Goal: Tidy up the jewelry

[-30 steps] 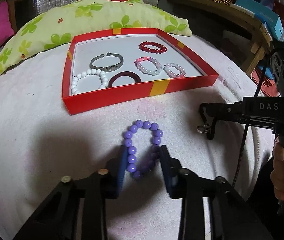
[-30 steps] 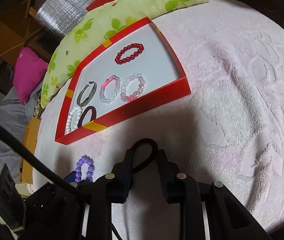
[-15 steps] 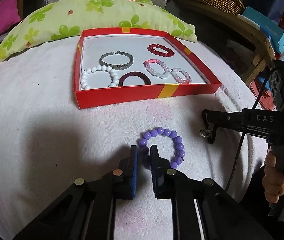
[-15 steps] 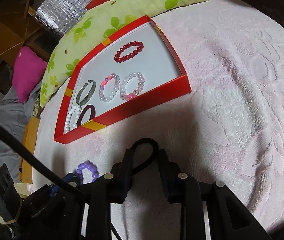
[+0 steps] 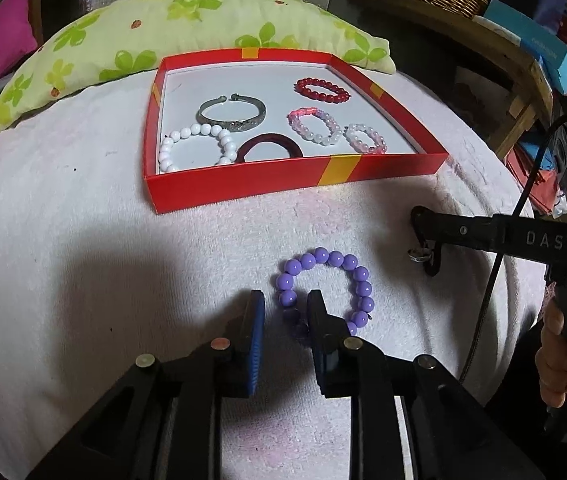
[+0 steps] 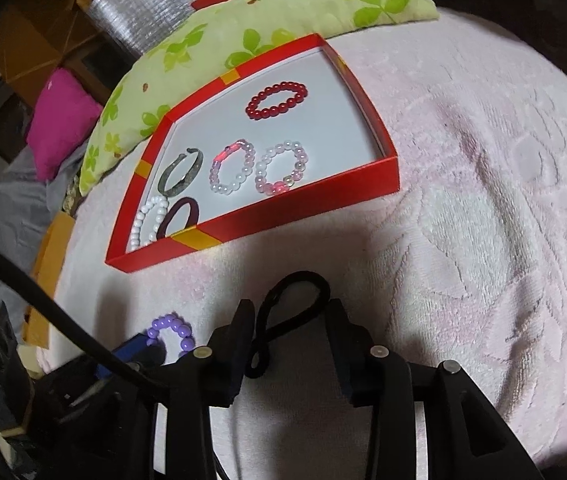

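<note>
Surface: I work over a pale pink towel (image 5: 63,240) on what looks like a bed; a green pillow (image 5: 187,36) lies behind the red tray (image 5: 243,192).
Tray: six pieces already lie in it, spaced apart, so I judge it the sorting spot; its right rear floor is bare.
Purple bracelet (image 5: 325,284): flat on the towel in front of the tray, still to be sorted.
Left claw (image 5: 283,312): opening, straddling the bracelet's near-left beads; its right finger sits inside the loop, and I see no pad pressing.
Hair tie (image 6: 291,312): black loop twisted into a figure-eight on the towel, right of the bracelet.
Right claw (image 6: 289,332): opening, the tie between its jaws but slack, apparently not gripped.
Edges: the tray's near wall stands between both pieces and its floor; I'd lift over it.
Room: open towel to my right; the two claws sit near each other.
</note>
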`<state>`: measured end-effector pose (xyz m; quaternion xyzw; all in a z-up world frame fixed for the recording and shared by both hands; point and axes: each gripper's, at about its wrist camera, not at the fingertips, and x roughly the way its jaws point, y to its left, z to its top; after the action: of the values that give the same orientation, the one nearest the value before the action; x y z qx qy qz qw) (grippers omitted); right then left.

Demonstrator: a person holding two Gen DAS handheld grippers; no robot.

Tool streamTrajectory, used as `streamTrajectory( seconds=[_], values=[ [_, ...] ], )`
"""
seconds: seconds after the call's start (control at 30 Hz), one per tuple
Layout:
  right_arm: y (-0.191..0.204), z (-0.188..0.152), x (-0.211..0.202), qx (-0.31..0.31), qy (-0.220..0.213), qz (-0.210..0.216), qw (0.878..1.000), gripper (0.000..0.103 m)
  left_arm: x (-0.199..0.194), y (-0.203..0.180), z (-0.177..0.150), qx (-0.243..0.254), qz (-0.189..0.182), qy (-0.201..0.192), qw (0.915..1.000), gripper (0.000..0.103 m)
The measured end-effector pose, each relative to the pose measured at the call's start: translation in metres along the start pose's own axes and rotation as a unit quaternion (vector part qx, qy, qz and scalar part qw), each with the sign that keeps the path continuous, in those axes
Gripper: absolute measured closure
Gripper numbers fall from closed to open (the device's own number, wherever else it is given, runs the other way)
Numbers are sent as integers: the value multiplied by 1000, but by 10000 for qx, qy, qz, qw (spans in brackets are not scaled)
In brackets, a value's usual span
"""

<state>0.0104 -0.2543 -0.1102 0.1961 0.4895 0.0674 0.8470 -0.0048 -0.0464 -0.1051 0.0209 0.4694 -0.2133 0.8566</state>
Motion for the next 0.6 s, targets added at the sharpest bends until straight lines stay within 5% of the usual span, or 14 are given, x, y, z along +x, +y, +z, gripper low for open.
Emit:
streamTrajectory(
  seconds=[0.1,0.2,0.6],
  values=[
    [5,-2,0,-168,-12,-55,9998,83,0,-2,0,43,4,-20,10000,92],
    [5,-3,0,-165,-28,3,9999,88,-3,-1,1,37,-29,-81,10000,93],
    [8,-2,-7,-112,-212,294,9993,88,-28,12,10,-135,-40,-632,9979,93]
  ],
)
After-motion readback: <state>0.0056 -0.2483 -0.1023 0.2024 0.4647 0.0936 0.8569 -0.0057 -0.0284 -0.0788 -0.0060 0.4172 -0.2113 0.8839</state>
